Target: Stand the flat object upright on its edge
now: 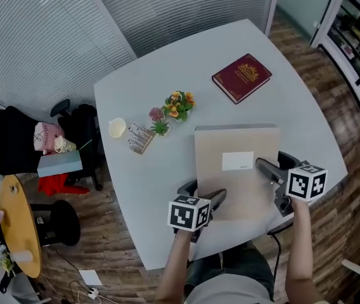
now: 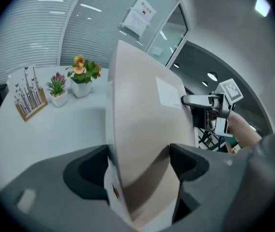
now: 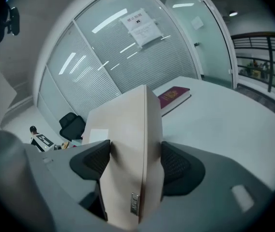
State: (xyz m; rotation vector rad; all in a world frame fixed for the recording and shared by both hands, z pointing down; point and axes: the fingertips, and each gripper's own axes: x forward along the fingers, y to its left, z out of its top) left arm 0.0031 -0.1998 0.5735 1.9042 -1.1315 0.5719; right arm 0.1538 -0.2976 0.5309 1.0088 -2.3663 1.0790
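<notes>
A large flat beige box (image 1: 237, 170) with a white label (image 1: 237, 161) lies over the near part of the white table (image 1: 142, 189). My left gripper (image 1: 204, 194) is shut on its near left corner. My right gripper (image 1: 275, 164) is shut on its near right edge. In the left gripper view the box (image 2: 142, 129) rises steeply between the jaws of the left gripper (image 2: 140, 163), and the right gripper (image 2: 205, 101) shows at its far side. In the right gripper view the jaws of the right gripper (image 3: 135, 161) press on both faces of the box (image 3: 132, 129). I cannot tell whether its far edge touches the table.
A dark red book (image 1: 241, 77) lies at the table's far right. Two small flower pots (image 1: 179, 105) (image 1: 158, 120), a card holder (image 1: 140, 137) and a small white cup (image 1: 117, 128) stand left of the box. A black office chair (image 1: 78, 132) and a yellow round table (image 1: 21, 227) are off the left edge.
</notes>
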